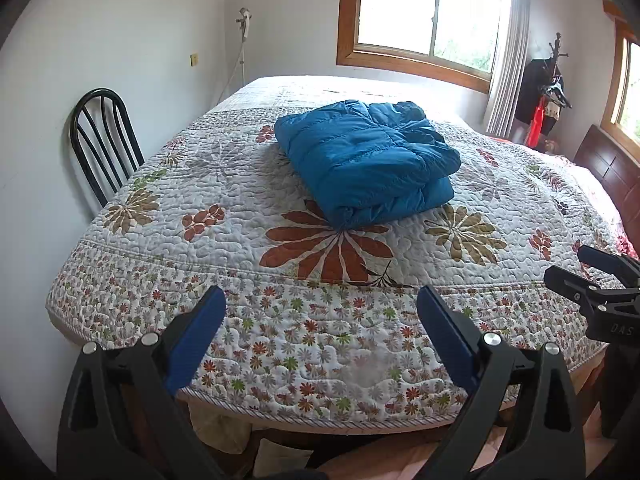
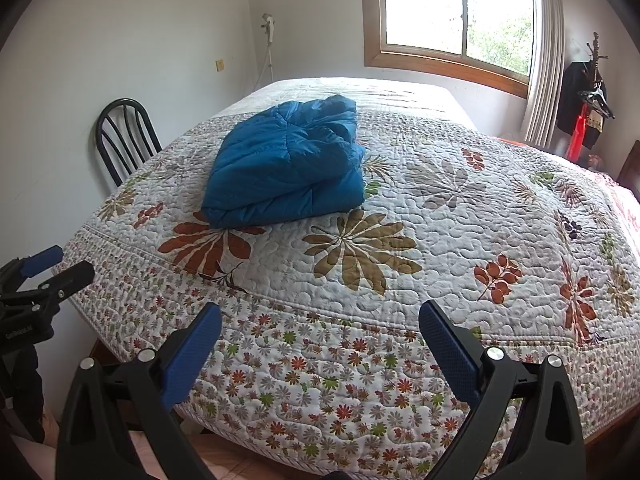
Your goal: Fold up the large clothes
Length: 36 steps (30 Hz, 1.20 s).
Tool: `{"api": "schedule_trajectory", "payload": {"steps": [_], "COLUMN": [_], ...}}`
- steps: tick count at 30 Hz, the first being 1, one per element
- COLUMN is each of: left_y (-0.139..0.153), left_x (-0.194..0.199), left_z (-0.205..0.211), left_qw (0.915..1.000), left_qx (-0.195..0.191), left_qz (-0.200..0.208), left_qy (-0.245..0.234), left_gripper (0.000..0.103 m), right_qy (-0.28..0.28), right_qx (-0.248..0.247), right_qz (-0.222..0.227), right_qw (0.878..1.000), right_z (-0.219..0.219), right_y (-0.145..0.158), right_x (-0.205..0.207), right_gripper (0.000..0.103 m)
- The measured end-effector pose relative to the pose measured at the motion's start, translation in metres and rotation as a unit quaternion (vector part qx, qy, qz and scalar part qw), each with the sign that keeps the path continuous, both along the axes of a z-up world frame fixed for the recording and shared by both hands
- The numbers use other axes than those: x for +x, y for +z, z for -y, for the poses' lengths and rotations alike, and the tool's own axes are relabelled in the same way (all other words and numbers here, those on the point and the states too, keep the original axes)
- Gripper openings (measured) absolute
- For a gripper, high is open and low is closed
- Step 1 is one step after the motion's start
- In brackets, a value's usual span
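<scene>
Two black grippers with blue pads, my left gripper and right gripper, hang wide open and empty at the foot of the floral quilted bedspread. Well ahead lies the folded blue puffer jacket, closer to my left, I judge.

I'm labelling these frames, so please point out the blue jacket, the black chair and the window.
blue jacket [image 1: 366, 160]: left wrist view, middle of its folded top layer.
black chair [image 1: 105, 136]: left wrist view, middle of the backrest.
window [image 2: 458, 10]: right wrist view, on the glass panes.
</scene>
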<state>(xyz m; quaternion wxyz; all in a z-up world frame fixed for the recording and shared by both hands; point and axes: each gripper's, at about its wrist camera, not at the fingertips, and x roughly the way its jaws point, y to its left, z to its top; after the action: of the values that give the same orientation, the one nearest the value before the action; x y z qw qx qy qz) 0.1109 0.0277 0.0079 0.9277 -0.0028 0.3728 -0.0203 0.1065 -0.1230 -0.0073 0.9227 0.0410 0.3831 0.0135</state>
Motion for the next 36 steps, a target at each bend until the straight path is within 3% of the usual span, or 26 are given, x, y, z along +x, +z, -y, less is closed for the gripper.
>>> {"api": "schedule_trajectory", "payload": {"steps": [36], "left_y": [-0.0026], "left_x": [0.0035], "left_z": [0.001], "left_qw": [1.0], "left_qx": [-0.003], "left_qz": [-0.002], "left_qy": [-0.002], "left_gripper": [0.096], "right_qy": [0.009], "right_qx": [0.0], "right_qz": [-0.006], "right_qw": [1.0], "right_z": [-0.0005], "right_y": [-0.0047], "right_x": [0.0027], "right_gripper": [0.099]}}
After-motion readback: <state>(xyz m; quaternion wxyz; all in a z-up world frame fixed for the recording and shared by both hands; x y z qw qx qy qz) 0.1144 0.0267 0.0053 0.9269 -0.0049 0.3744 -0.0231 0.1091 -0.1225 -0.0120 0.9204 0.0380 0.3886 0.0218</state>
